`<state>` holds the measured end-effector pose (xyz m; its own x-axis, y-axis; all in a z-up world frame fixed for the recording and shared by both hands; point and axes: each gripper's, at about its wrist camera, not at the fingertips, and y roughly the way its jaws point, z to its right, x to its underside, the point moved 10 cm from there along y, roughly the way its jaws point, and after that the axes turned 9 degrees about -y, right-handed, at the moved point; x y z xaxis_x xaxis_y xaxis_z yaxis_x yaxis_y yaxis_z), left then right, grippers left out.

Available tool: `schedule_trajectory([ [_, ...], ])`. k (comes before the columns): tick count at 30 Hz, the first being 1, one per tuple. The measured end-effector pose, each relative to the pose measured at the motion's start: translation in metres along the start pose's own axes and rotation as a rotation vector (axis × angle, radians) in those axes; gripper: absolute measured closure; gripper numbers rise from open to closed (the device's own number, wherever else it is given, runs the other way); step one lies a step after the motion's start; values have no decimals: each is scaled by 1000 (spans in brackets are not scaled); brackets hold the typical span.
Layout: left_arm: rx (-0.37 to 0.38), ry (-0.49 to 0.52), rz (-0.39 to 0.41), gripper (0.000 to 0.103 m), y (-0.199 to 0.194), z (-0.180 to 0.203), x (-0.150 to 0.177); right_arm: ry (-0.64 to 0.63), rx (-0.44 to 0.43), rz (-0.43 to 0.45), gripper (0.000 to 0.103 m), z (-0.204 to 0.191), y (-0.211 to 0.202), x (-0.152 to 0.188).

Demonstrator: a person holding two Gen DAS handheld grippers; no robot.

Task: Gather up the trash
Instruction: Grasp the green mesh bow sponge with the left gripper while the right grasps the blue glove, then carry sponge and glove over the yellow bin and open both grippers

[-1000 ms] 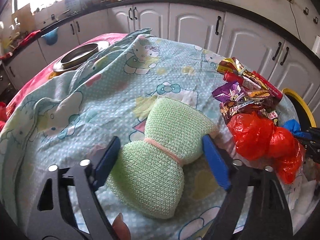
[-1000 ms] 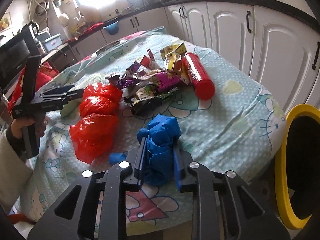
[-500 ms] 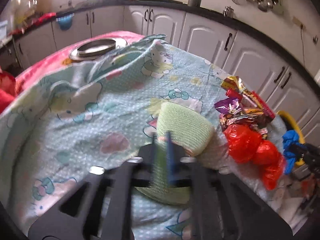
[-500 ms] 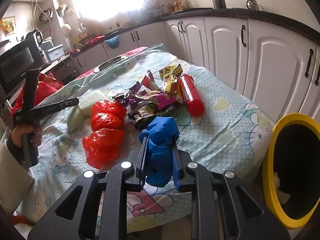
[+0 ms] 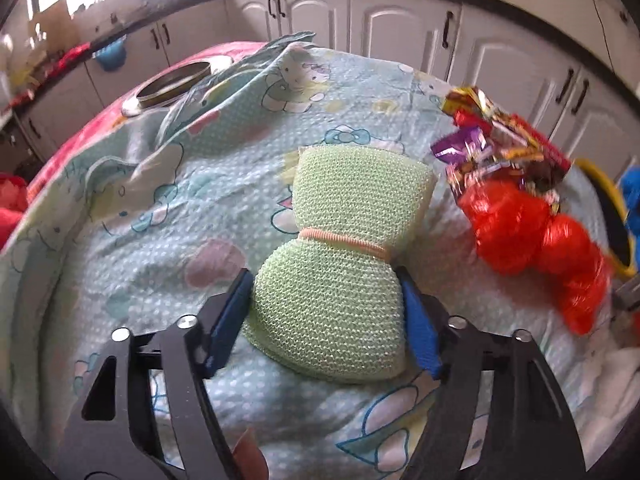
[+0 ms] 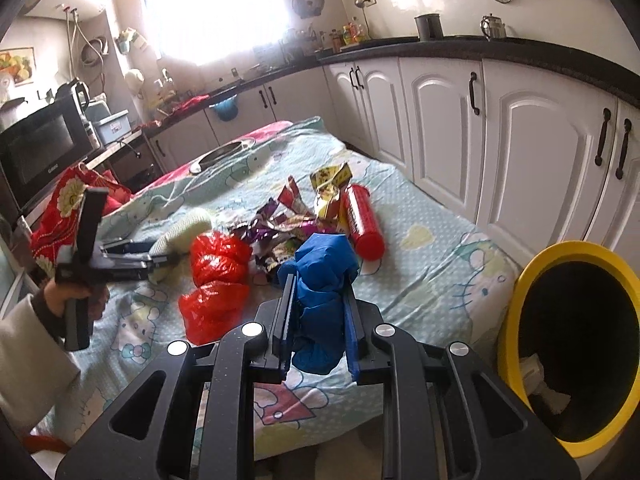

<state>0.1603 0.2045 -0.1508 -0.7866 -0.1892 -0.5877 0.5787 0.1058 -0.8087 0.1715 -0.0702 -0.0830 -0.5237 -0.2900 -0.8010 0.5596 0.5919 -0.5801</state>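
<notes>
My right gripper (image 6: pixel 318 322) is shut on a crumpled blue bag (image 6: pixel 322 276) and holds it above the table's near edge, left of the yellow-rimmed bin (image 6: pixel 520 292). My left gripper (image 5: pixel 326 316) is open, its blue pads on either side of a green knitted scrubber (image 5: pixel 340 256) with a pink band, lying on the cartoon-print cloth (image 5: pixel 160 220). Red plastic bags (image 5: pixel 532 232) (image 6: pixel 216 280), snack wrappers (image 6: pixel 288 224) (image 5: pixel 492 148) and a red tube (image 6: pixel 362 220) lie on the table.
A metal pan (image 5: pixel 176 82) sits at the table's far end. White cabinets (image 6: pixel 520 152) run along the right. A microwave (image 6: pixel 36 152) stands at the left. The bin holds some white paper (image 6: pixel 540 376).
My left gripper shut briefly in a blur, then opened again around the scrubber's near half. My right gripper lifted the blue bag up and moved toward the bin.
</notes>
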Motion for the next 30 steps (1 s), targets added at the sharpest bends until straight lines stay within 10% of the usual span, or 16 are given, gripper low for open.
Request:
schedule_trajectory([
  [8, 15, -74, 107, 53, -38, 9, -22, 0, 14, 41, 83, 10, -19, -12],
  [30, 285, 54, 311, 53, -111, 199, -91, 29, 166, 179, 83, 81, -101, -31],
])
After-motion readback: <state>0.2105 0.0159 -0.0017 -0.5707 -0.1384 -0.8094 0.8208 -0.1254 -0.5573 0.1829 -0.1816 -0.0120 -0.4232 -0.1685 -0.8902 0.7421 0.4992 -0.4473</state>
